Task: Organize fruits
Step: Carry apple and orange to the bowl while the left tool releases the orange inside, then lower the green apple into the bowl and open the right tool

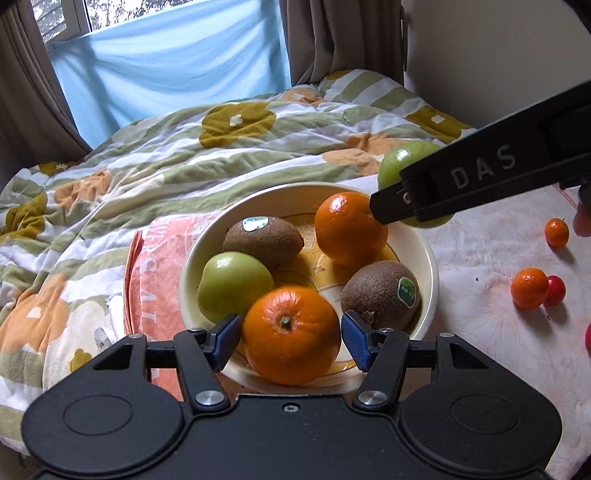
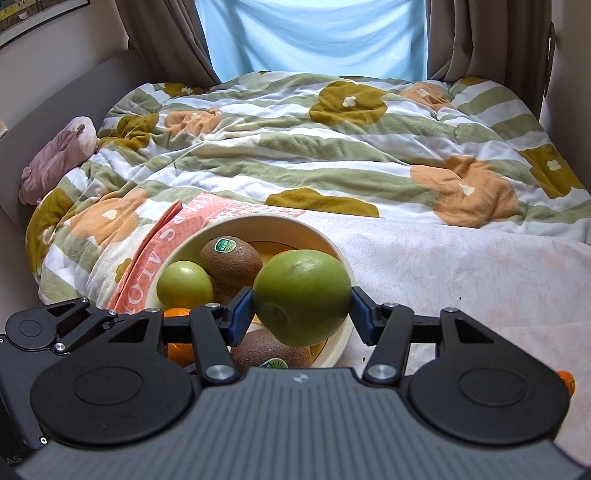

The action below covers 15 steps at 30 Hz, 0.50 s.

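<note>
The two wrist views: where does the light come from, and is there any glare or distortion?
Left wrist view: daylight from the window, small glare spots on the far orange; right wrist view: fisheye bends the curtains, green apple sharp.

in the right wrist view the held green apple hides most of the bowl's middle; an orange at 8 o'clock shows only a sliver behind the claw linkage. in the left wrist view the right claw's black finger covers part of that apple, and a red fruit at 3 o'clock is cut by the edge.
</note>
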Motion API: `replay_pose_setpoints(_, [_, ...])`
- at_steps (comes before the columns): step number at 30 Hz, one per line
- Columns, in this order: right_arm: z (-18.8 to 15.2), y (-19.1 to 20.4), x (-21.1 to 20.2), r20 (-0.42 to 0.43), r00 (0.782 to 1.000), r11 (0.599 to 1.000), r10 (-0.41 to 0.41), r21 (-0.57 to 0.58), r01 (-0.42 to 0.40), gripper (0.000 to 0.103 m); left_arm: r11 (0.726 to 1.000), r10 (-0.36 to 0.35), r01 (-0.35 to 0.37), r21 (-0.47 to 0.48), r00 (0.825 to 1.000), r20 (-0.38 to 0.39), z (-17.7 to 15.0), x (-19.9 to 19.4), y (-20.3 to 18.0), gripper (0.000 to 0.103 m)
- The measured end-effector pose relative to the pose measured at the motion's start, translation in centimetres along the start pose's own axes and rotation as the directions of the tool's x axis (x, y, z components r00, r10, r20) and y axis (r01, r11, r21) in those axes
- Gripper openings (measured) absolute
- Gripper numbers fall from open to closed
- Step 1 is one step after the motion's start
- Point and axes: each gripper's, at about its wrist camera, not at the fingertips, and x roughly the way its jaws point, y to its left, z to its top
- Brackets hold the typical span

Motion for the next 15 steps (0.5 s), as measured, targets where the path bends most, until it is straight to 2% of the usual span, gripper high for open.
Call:
replay_pose_setpoints(2, [0.0,0.1,0.0,-0.004,1.0,1.0,-0.005,-0.004,0.005,0.07,0.999,0.015,-0.016,0.037,1.0,0.022,0.2,-0.5,-0.5,0.102])
replay_pose_setpoints(4, [0.0,0.0,-0.1,-0.006,1.0,1.0,-0.006,-0.006,0.006,0.07,0.998,0.016,-0.019,0.052,0.999,0.043,0.3,-1.0,-0.6,0.103])
replay_pose_setpoints(6, [0.1,0.1,-0.4,-0.006,1.0,1.0,-0.002,-0.017,0.002,0.07,0.999,0.015,-0.016,0.052,1.0,0.027,0.3,-1.0,-0.5,0.103])
replay_pose_setpoints(15, [1.3,2.0,-0.2,-0.023,0.997,0.989,0.073,-0.128,-0.075,0.07,0.998,0.044,-0.044,-0.037,0.999,0.002,0.4,-2.4,1.4,0.103])
